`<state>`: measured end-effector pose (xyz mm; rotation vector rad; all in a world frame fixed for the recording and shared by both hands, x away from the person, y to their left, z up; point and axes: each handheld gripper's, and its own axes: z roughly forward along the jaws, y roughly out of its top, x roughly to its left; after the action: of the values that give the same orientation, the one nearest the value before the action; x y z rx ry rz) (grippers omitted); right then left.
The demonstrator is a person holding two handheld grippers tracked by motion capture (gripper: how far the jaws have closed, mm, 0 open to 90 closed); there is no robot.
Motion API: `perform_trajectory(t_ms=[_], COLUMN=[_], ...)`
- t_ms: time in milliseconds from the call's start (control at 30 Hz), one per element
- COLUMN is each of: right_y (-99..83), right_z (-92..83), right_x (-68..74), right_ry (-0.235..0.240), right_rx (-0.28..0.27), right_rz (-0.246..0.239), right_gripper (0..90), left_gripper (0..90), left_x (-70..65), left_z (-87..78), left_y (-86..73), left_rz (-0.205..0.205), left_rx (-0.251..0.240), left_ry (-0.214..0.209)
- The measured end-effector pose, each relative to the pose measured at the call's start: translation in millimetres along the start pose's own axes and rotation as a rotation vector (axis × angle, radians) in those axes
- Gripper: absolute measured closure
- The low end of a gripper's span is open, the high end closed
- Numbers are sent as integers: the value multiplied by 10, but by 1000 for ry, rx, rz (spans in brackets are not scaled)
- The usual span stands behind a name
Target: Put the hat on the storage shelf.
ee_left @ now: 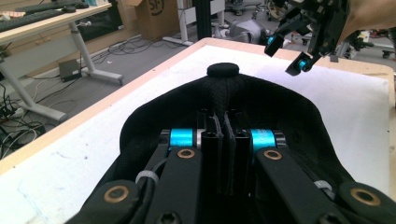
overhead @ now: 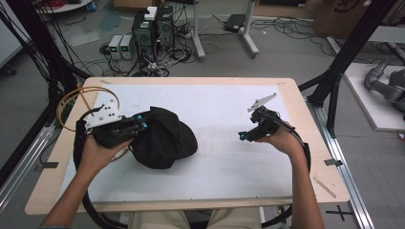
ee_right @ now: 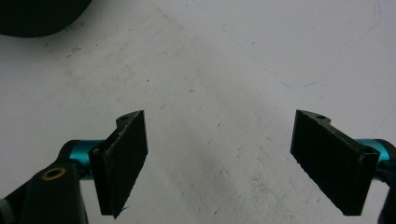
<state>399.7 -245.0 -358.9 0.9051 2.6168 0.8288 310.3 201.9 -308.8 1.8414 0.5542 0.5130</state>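
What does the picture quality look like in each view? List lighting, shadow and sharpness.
High view: even overhead light, the black cap reads as a dark mass with little detail. Left gripper view: left tongs sharp, clamped on cap fabric; background room slightly soft. Right gripper view: open right tongs over the white mat, soft shadow between them, scuffs crisp.

From my remote station, the left gripper [ee_left: 223,140] hid the edge of the black cap [ee_left: 280,107] it pinched. In the right gripper view, the top left corner cut the cap [ee_right: 37,16] off. The table's [overhead: 305,119] near edge disappeared behind my operator's forearms.
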Motion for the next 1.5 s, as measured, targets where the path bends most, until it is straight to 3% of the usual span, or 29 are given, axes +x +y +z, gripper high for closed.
perform_trajectory(t_ms=[600, 867, 1133, 1367, 1500], right_y=[-9, -17, -10, -12, -13], right_z=[-4, -10, 9, 19, 18], right_x=[-14, -24, -13, -19, -22], right_ry=[0, 3, 4, 3, 0], right_rx=[2, -1, 8, 10, 11], right_rz=[8, 8, 11, 4, 7], right_gripper=[186, 186, 186, 186, 186], left_gripper=[868, 868, 868, 868, 868], left_x=[242, 411, 535, 634, 689], left_z=[-25, -166, -272, -345, -412], left_y=[543, 733, 841, 914, 953], left_rz=[-12, -33, -51, -52, -52], left_rx=[-13, -36, -66, -64, -71], left_ry=[-101, -164, -215, -251, -250])
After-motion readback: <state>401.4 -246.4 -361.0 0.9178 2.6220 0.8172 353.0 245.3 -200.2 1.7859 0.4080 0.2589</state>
